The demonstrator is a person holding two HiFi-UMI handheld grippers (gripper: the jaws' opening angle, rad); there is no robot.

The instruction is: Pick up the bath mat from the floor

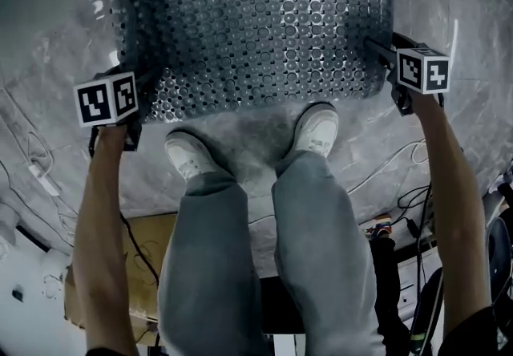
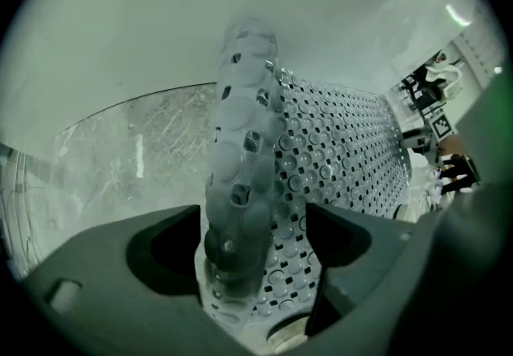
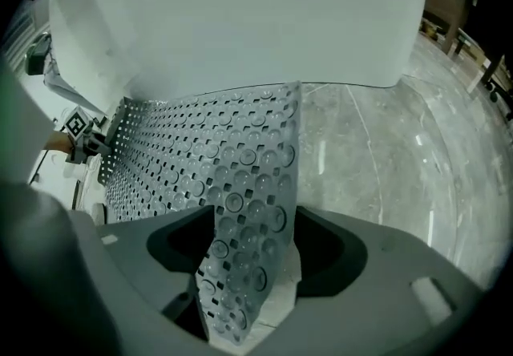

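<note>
A translucent bath mat [image 1: 256, 26] full of round bumps and small holes lies spread over the marble floor [image 1: 48, 82] in front of the person's white shoes [image 1: 317, 128]. My left gripper [image 1: 148, 82] is at the mat's left edge and my right gripper [image 1: 377, 50] at its right edge. In the left gripper view the mat's curled edge [image 2: 236, 178] stands up between the jaws of my left gripper [image 2: 252, 222], with gaps on both sides. The right gripper view shows the mat's edge [image 3: 248, 186] upright inside my right gripper [image 3: 252, 226], also with a gap on each side.
The person's legs in grey trousers [image 1: 240, 266] fill the middle foreground. Cables [image 1: 401, 202] trail over the floor at the right, and a cardboard sheet [image 1: 144, 242] lies at the lower left. A large white body [image 3: 240, 18] rises just beyond the mat.
</note>
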